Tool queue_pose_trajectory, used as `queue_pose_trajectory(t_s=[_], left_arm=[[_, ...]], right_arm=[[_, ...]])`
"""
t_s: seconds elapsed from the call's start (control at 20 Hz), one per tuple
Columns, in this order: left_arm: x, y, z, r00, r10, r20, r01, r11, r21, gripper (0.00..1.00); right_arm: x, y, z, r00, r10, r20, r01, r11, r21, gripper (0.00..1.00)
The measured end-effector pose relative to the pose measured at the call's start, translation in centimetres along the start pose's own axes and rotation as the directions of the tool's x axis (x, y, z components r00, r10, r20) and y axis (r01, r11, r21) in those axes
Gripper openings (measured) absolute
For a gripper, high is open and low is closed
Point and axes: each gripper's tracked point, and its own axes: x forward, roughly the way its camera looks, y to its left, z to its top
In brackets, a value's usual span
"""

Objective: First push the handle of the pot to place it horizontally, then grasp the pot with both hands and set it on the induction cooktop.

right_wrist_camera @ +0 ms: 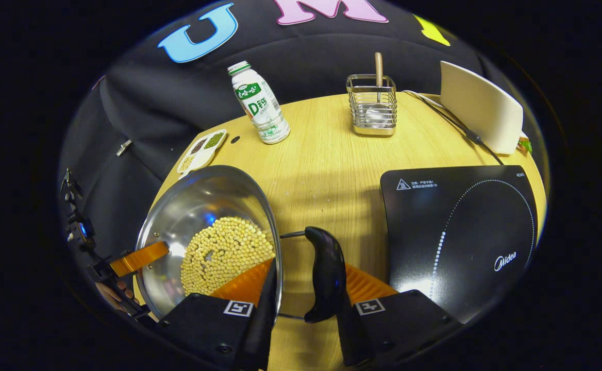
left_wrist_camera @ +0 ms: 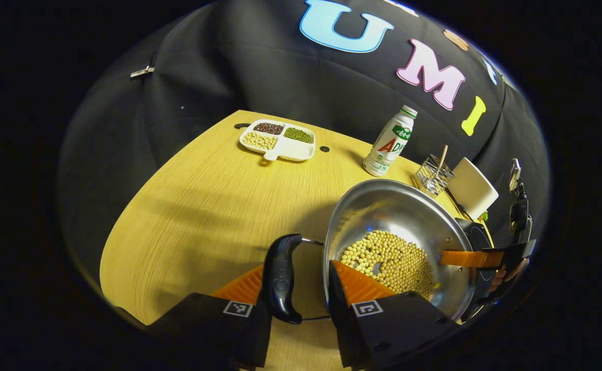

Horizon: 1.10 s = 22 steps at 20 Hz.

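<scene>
A steel pot point(left_wrist_camera: 394, 211) point(right_wrist_camera: 203, 196) holds a heap of soybeans point(left_wrist_camera: 388, 260) point(right_wrist_camera: 223, 247). My left gripper point(left_wrist_camera: 297, 268) clamps one side of it: one finger lies outside the black side handle point(left_wrist_camera: 280, 278), the other inside the pot wall. On the opposite side my right gripper point(right_wrist_camera: 308, 268) grips the same way around the other black handle point(right_wrist_camera: 327, 273). Each gripper also shows across the pot in the other's view, the right gripper point(left_wrist_camera: 468, 257) and the left gripper point(right_wrist_camera: 138, 257). The black induction cooktop point(right_wrist_camera: 461, 226) point(left_wrist_camera: 479, 237) lies just right of the pot in the right gripper view.
A white drink bottle point(right_wrist_camera: 260, 103) point(left_wrist_camera: 389, 141) and a wire holder with a wooden utensil point(right_wrist_camera: 372, 105) point(left_wrist_camera: 434, 174) stand at the table's back. A divided tray of beans point(left_wrist_camera: 279, 139) sits far left. A white board point(right_wrist_camera: 481, 105) and its cable point(right_wrist_camera: 455, 123) lie behind the cooktop.
</scene>
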Motion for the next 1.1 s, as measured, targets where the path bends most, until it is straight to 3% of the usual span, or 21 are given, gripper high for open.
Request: queue_pose_trajectory(t_s=[0.05, 0.4, 0.45, 0.6, 0.65, 0.7, 0.75, 0.8, 0.85, 1.05, 1.1], left_arm=[[-0.2, 0.0, -0.1, 1.000, 0.004, -0.002, -0.004, 1.000, -0.004, 0.55], [-3.7, -0.9, -0.4, 0.999, 0.034, 0.003, -0.034, 0.999, -0.021, 0.55], [-4.4, -1.4, -0.4, 0.999, 0.037, 0.004, -0.037, 0.999, -0.024, 0.55], [-6.5, -3.0, -0.4, 0.999, 0.047, 0.011, -0.047, 0.999, -0.013, 0.55], [-7.2, -3.9, -0.4, 0.999, 0.049, 0.013, -0.049, 0.999, -0.011, 0.55], [-7.8, -4.8, -0.5, 0.999, 0.052, 0.012, -0.052, 0.999, -0.005, 0.55], [-8.3, -5.6, -0.5, 0.999, 0.052, 0.011, -0.052, 0.999, -0.002, 0.55], [-8.7, -6.7, -0.5, 0.999, 0.050, 0.008, -0.050, 0.999, -0.002, 0.55], [-9.1, -8.0, -0.4, 0.999, 0.048, 0.009, -0.048, 0.999, 0.000, 0.55], [-9.7, -12.6, -0.3, 0.999, 0.035, 0.010, -0.035, 0.999, 0.010, 0.54], [-9.6, -13.8, -0.3, 1.000, 0.029, 0.009, -0.029, 1.000, 0.009, 0.55]], right_arm=[[0.0, 0.0, -0.2, 1.000, -0.002, -0.005, 0.002, 1.000, 0.000, 0.57], [-3.4, 0.5, -0.2, 1.000, 0.016, -0.001, -0.016, 1.000, -0.020, 0.57], [-4.1, 0.5, -0.1, 1.000, 0.019, 0.000, -0.019, 1.000, -0.022, 0.52], [-6.6, -0.2, -0.4, 0.999, 0.037, -0.019, -0.038, 0.999, -0.026, 0.57], [-7.3, -0.6, -0.4, 0.999, 0.037, -0.026, -0.037, 0.999, -0.022, 0.53], [-8.1, -1.1, -0.4, 0.999, 0.037, -0.033, -0.037, 0.999, -0.018, 0.57], [-8.9, -1.8, -0.2, 0.999, 0.037, -0.034, -0.038, 0.999, -0.016, 0.53], [-9.9, -2.5, 0.1, 0.999, 0.037, -0.031, -0.037, 0.999, -0.015, 0.56], [-10.7, -3.3, 0.5, 0.999, 0.036, -0.028, -0.036, 0.999, -0.016, 0.52], [-13.8, -6.6, 2.0, 0.999, 0.033, -0.012, -0.033, 0.999, -0.018, 0.56], [-14.5, -7.7, 2.3, 0.999, 0.031, -0.006, -0.031, 0.999, -0.018, 0.52]])
